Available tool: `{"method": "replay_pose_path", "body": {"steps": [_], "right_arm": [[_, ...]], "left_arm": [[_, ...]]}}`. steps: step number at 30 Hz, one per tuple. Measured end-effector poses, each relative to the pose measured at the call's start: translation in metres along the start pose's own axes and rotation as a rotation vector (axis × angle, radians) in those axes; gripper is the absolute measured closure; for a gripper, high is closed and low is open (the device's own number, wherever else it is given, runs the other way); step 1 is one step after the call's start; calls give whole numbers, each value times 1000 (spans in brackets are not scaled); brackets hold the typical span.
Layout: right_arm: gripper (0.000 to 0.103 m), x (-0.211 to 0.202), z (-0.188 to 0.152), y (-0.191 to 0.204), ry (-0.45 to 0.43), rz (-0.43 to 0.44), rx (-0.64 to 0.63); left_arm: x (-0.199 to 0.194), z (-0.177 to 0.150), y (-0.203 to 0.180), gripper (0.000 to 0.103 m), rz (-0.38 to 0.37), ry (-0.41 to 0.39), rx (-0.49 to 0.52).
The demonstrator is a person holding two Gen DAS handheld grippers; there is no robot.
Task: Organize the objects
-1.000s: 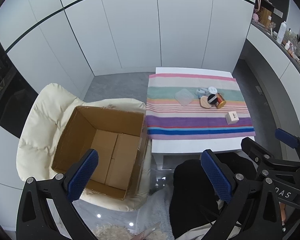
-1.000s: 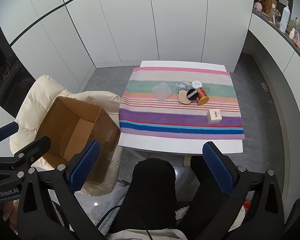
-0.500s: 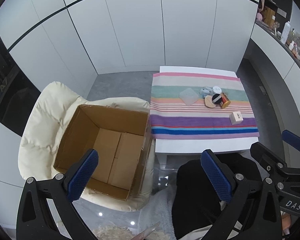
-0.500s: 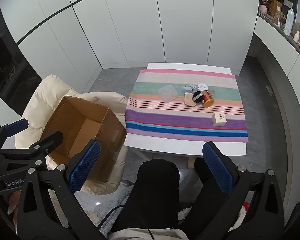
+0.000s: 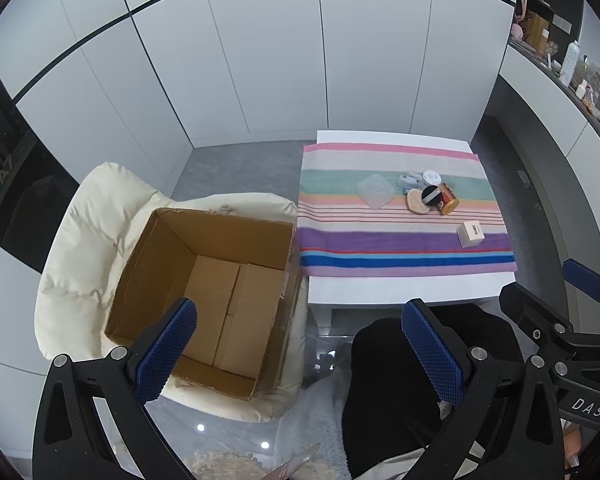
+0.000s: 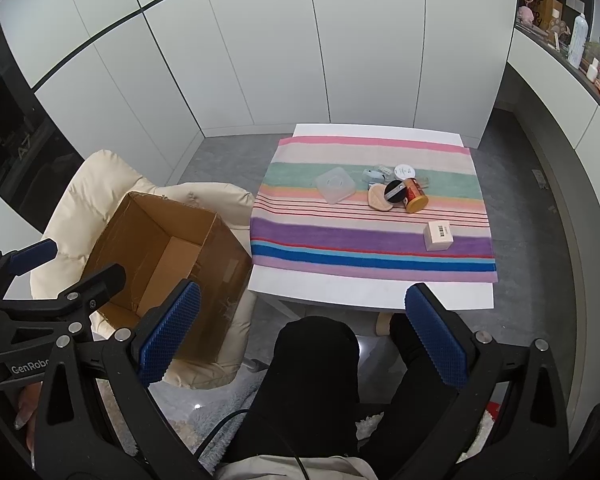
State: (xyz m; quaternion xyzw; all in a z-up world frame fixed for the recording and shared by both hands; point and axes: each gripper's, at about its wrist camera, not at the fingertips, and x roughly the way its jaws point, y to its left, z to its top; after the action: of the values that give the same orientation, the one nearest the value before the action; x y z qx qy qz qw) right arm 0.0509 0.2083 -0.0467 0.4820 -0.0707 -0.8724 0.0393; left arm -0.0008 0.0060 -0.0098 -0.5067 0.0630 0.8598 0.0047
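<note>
A striped cloth [image 6: 364,236] covers a low white table [image 6: 340,294]. On it lie a clear square lid [image 6: 335,185], a pale blue item [image 6: 374,174], a white round jar [image 6: 404,170], a tan puff [image 6: 379,198], a black disc [image 6: 395,192], an orange tin [image 6: 415,198] and a small white box [image 6: 439,235]. An open cardboard box [image 5: 208,292] with nothing in it sits on a cream chair [image 5: 92,236] left of the table. My left gripper [image 5: 300,352] hangs open above the box's near right side. My right gripper [image 6: 304,344] is open over the person's knees, short of the table.
The person's black-trousered legs [image 6: 316,364] reach under the table's front edge. White cupboard doors [image 6: 340,48] stand behind the table. A counter with bottles [image 6: 576,44] runs along the right. Grey floor [image 6: 536,208] lies around the table, and a pale fluffy rug [image 5: 316,420] lies below.
Both grippers have drifted a little to the left and back, so the table and box sit further right in the views. Nothing on the table moved.
</note>
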Motion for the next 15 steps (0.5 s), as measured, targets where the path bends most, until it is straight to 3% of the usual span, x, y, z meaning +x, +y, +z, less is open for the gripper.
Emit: {"method": "replay_pose_path", "body": {"steps": [15], "right_arm": [[0,-3,-2,-13,-3,-3,18]], "left_arm": [[3,-1,-12,0,-27,5,20]]}}
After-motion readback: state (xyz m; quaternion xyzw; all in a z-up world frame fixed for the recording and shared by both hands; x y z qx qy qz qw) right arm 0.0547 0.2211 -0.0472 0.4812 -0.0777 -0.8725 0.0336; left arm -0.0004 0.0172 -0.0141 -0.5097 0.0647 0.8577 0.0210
